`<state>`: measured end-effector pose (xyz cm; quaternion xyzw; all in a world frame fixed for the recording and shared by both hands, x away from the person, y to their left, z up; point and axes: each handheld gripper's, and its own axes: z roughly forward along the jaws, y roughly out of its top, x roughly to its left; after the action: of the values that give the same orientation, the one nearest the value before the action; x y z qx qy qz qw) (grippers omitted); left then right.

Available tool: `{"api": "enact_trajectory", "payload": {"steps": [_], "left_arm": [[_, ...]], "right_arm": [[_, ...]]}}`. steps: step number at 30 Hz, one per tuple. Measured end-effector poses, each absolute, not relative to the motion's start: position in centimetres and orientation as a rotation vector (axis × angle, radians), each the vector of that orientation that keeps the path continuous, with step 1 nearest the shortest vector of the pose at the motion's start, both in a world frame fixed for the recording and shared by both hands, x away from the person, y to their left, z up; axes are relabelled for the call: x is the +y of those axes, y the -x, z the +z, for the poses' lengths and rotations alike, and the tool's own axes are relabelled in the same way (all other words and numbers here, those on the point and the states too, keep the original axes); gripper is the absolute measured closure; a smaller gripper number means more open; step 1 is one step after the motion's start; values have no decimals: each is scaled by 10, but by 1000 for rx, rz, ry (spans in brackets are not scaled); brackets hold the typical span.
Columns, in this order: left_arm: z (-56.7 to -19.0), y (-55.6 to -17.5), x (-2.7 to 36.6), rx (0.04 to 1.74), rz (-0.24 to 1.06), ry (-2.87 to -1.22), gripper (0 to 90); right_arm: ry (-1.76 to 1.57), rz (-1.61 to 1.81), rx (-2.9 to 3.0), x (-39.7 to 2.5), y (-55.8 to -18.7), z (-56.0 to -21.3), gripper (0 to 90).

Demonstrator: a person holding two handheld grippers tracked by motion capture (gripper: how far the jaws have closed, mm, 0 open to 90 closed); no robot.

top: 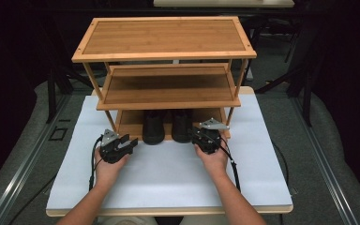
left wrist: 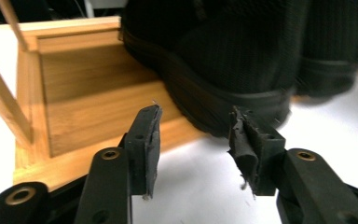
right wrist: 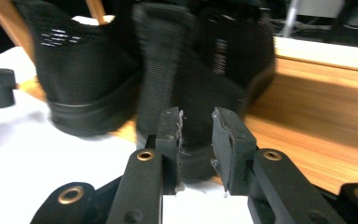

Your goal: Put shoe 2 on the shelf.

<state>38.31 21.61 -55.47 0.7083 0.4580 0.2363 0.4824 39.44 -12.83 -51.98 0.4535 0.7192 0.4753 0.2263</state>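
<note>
Fingers (left wrist: pixel 145 140) of left gripper (top: pixel 118 146) spread wide, empty, short of left shoe (top: pixel 153 127). Right gripper (top: pixel 205 138) jaws parted narrowly before right shoe (top: pixel 182 125) heel, not closed on it. Both shoes on bottom tier of bamboo rack (top: pixel 164 51), white table (top: pixel 168 183).

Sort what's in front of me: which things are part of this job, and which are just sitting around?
In play, judging by where the hands are:
- left shoe
- right shoe
- bamboo rack, bottom shelf
- left tongs, open
- right tongs, open at the right shoe's heel

Just there:
- white table cover
- both upper shelves, bare
</note>
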Motion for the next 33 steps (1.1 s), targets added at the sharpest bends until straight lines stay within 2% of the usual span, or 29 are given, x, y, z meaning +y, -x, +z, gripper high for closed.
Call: {"api": "enact_trajectory", "payload": {"steps": [3,9,29,33], "left_arm": [[-556,-394,216,1164,568,-1717,593],[-556,-406,204,1154,576,-1733,648],[-558,-417,178,1185,532,-1762,678],[-559,-418,179,1192,514,-1752,703]], "right_arm": [[-1296,1238,1944,-133,-401,-528,739],[-1396,1208,1924,-132,-414,-541,747],[-1388,1186,1945,-118,-417,-546,772],[-1409,1212,1940,-117,-417,-547,810]]}}
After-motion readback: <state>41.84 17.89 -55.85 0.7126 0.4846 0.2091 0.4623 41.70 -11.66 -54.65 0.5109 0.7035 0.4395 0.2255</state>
